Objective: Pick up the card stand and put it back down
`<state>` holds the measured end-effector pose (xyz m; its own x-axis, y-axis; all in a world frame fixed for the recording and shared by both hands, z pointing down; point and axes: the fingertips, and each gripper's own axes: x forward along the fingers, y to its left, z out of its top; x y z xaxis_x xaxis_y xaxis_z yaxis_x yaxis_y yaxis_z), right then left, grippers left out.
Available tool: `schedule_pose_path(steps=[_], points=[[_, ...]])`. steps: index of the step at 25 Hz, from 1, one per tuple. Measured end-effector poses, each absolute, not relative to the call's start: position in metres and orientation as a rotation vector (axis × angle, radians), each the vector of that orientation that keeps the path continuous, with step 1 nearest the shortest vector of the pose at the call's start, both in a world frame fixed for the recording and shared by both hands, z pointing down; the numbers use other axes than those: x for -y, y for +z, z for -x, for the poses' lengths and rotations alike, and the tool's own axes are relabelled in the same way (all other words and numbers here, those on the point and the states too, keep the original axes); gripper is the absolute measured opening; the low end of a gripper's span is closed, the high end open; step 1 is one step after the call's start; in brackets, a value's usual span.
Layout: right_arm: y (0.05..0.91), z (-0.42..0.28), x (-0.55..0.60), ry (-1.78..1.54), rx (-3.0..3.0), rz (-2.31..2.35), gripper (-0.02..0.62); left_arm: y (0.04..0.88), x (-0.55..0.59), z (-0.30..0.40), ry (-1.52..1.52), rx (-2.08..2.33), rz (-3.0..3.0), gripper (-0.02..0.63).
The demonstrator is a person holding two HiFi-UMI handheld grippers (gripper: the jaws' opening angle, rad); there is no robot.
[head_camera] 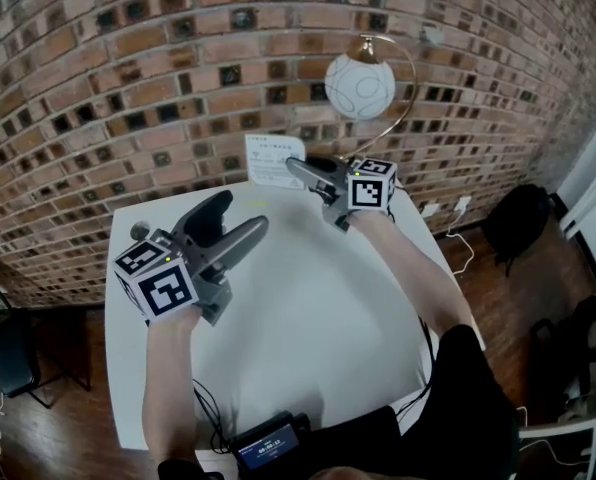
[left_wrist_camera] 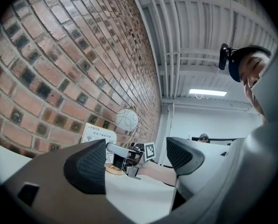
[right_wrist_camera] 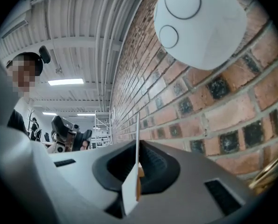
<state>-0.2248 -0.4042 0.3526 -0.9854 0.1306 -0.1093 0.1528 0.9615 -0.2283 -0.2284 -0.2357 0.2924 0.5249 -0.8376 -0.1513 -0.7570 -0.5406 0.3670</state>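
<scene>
Right gripper: your right gripper (right_wrist_camera: 138,164) has its dark pads pressed together on the thin white printed card stand (head_camera: 274,158). In its own view you see the card edge-on between them.
Card stand: it stands upright in that grip at the far edge of the white rectangular table (head_camera: 308,308), just in front of the red brick wall (head_camera: 128,88). You cannot tell whether its foot touches the tabletop.
Left gripper: your left gripper (head_camera: 240,213) has its jaws wide apart with nothing between them. You hold it over the table's left part, well apart from the card stand.
Lamp: the white globe lamp with a curved brass stem (head_camera: 359,86) hangs just right of the card stand, above your right gripper.
Device: a small dark device with a lit screen (head_camera: 270,443) lies at the table's near edge.
</scene>
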Motion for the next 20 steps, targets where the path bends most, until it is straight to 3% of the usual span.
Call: schedule_pose_path(steps=[20], points=[[0.404, 0.281, 0.414, -0.404, -3.116, -0.272, 0.029, 0.307, 0.245, 0.256, -0.524, 1.383, -2.386, 0.397]])
